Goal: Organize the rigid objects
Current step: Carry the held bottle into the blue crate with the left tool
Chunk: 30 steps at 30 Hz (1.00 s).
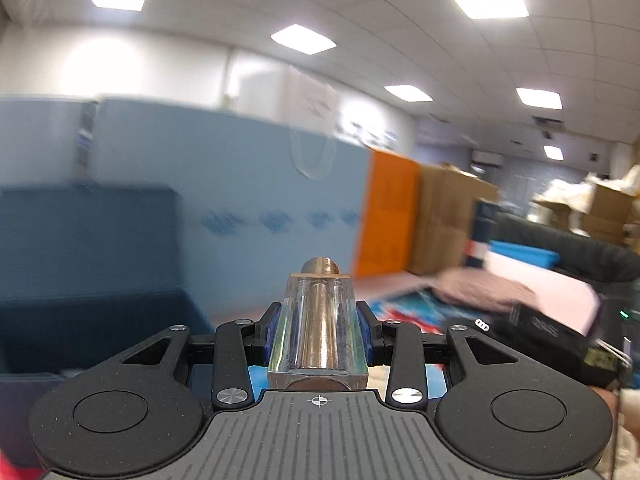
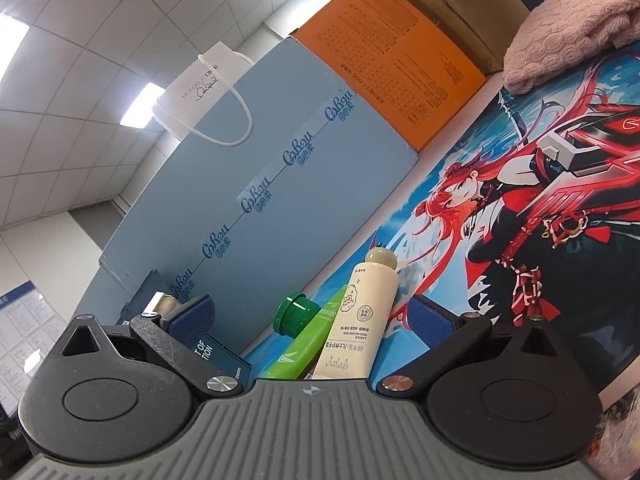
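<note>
Glass bottle [image 1: 318,332], clear with copper cap, clamped between the blue pads [image 1: 267,334] of the left gripper [image 1: 318,334], held in the air before a light blue box [image 1: 240,184]. Right gripper [image 2: 316,320] spread wide, empty; cream bottle [image 2: 360,312] and green tube [image 2: 308,340] lie between its fingers on the printed mat [image 2: 540,200].
</note>
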### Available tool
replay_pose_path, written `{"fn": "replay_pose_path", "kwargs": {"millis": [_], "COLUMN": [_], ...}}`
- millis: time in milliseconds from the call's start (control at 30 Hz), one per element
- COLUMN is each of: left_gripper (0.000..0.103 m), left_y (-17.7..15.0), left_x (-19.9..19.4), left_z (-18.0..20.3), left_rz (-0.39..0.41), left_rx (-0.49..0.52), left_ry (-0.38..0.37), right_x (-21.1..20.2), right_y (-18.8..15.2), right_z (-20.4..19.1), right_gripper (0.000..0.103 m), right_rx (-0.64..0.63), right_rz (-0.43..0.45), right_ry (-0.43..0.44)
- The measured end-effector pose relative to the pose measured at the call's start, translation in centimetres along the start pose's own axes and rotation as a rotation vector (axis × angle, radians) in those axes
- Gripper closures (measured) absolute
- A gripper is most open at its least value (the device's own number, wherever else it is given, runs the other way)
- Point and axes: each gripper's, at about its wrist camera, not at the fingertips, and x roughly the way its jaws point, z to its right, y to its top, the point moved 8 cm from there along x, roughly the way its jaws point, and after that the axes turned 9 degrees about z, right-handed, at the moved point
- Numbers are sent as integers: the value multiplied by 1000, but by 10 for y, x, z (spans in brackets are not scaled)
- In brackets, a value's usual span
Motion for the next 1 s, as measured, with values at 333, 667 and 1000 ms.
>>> {"fn": "replay_pose_path", "kwargs": {"millis": [333,667,1000], "left_gripper": [68,68,68], "left_y": [39,27,-2], "left_x": [0,12,29], "left_z": [-89,-137,-135], "left_rz": [-104,-317,-506], "left_rx": [284,320,297], "left_ry": [227,67,-90], "right_x": [0,-1,-1], "right_y": [-2,-1,-2], "right_z": [-1,1,0], "right_gripper": [0,0,0], "right_rx": [-9,-16,-36], "right_rz": [-11,-8,-11], "right_ry": [8,-13,-27]}}
